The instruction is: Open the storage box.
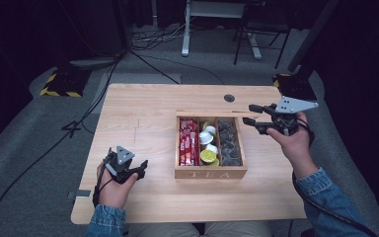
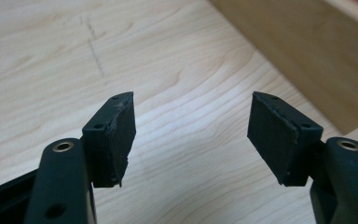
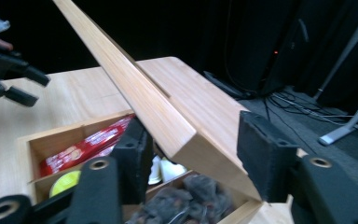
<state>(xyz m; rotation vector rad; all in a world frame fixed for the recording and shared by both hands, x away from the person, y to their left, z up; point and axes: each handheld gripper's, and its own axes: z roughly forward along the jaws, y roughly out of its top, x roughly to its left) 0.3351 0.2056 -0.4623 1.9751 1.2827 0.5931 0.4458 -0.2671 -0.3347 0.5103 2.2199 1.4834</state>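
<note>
1. A light wooden tea box [image 1: 210,173] with "TEA" on its front wall sits on the pale wooden desk [image 1: 143,123], right of the desk's middle in the high view.
2. The box has three compartments: red sachets [image 1: 188,142] in the left one, small white and yellow-lidded cups [image 1: 208,146] in the middle one, and dark wrapped pieces [image 1: 229,143] in the right one.
3. The box's long wooden lid [image 3: 144,100] is raised at an angle above the box; in the right gripper view its near end lies between the fingers of the right gripper [image 3: 193,156].
4. The right gripper [image 1: 252,114] is held above the box's far right corner. Its left finger is at the lid's side, while a gap shows at the right finger [image 3: 265,158], so the fingers are released, not clenched on the lid.
5. The left gripper [image 1: 140,167] hovers low over the bare desk, just left of the box. Its fingers [image 2: 116,135] stand apart and released, with nothing between them.
</note>
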